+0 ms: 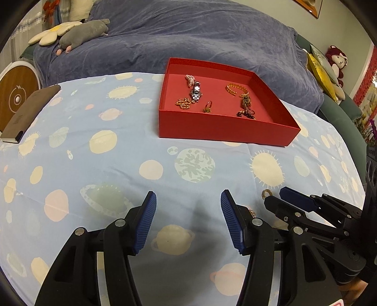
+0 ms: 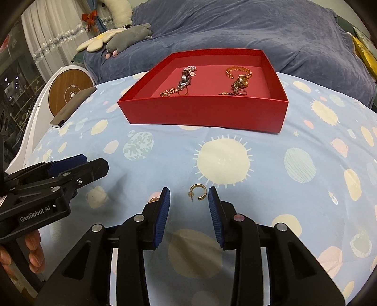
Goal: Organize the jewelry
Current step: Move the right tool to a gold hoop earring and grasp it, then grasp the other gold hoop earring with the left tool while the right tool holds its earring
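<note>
— What sort of place is this?

— A home, most likely a living room or bedroom. Behind the table stands a sofa (image 1: 188,40) draped in a blue-grey throw, with a grey plush animal (image 1: 82,35) and a flower-shaped cushion (image 1: 54,33) lying on it.

— Anything else homely?

— A red-haired doll (image 1: 337,60) sits at the far right beside a yellow cushion (image 1: 318,68). White curtains (image 2: 47,30) hang at the left, tied with a red bow (image 2: 89,20). The table wears a light-blue cloth (image 1: 94,164) printed with suns and planets, and a red box (image 2: 205,110) of bracelets and watches sits on it.
</note>
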A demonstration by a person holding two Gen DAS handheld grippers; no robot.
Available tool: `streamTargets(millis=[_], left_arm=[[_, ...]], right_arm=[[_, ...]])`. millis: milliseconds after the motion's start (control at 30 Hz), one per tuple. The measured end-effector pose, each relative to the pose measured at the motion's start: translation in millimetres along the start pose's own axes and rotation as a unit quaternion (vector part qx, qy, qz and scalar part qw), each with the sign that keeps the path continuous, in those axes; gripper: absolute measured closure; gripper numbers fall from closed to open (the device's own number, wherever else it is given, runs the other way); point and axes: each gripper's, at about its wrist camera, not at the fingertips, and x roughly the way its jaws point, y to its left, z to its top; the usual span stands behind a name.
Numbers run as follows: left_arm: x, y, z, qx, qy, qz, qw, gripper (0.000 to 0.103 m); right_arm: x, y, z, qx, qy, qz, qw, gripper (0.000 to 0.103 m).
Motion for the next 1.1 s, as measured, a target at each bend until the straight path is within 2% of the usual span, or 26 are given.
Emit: streamTargets(millis=[200, 367, 833, 1100], left_arm=[[0, 7, -4, -0.004, 0.005, -0.001, 1.0000, 0.048], [-2, 8, -4, -0.006, 0.003, -0.008, 1.0000, 0.048], [17, -40, -18, 0.047, 0.024, -0.038, 0.9979, 0.048], [34, -64, -22, 0.067, 0.022, -0.022, 0.9972, 0.048]], right_arm=[[15, 1, 0, -0.002, 0.008, -0.015, 1.000, 0.071], [14, 1, -2, -0.014, 0.005, -0.028, 1.000, 0.085], [-15, -28, -8, 0.021, -0.006, -0.029, 0.999, 0.085], [-19, -38, -19, 0.026, 0.003, -0.027, 0.999, 0.085]])
